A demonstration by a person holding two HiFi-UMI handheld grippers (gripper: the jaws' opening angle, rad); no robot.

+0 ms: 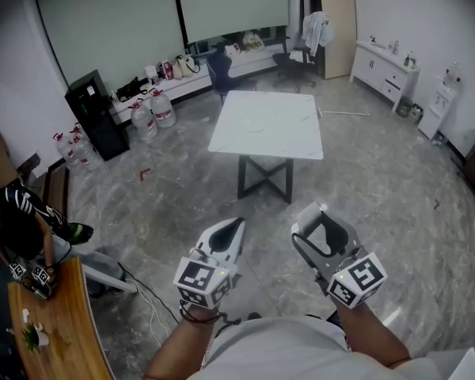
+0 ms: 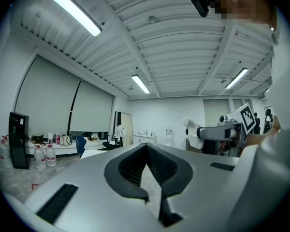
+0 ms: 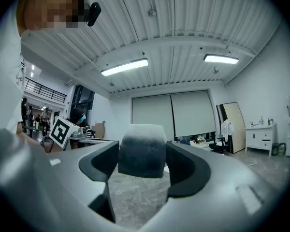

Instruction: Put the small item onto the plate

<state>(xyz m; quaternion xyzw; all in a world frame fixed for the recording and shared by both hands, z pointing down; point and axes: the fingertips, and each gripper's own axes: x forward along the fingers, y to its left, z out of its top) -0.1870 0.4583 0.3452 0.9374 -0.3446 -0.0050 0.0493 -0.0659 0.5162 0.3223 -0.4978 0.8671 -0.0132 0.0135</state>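
Grey block (image 3: 141, 153) pinched by right gripper (image 3: 142, 146); left gripper's (image 2: 146, 149) fingers (image 2: 128, 175) together

Long ceiling tube lights (image 2: 75, 9) lit the room brightly and evenly, and they glared white in both gripper views. Shadows were faint; only a soft one lay under the worktop (image 1: 269, 125). The head view bowed at its edges. Both gripper views were round fisheyes with black corners. The small item (image 3: 141, 153) in the right claw (image 3: 141, 146) was blurred, its top washed pale.
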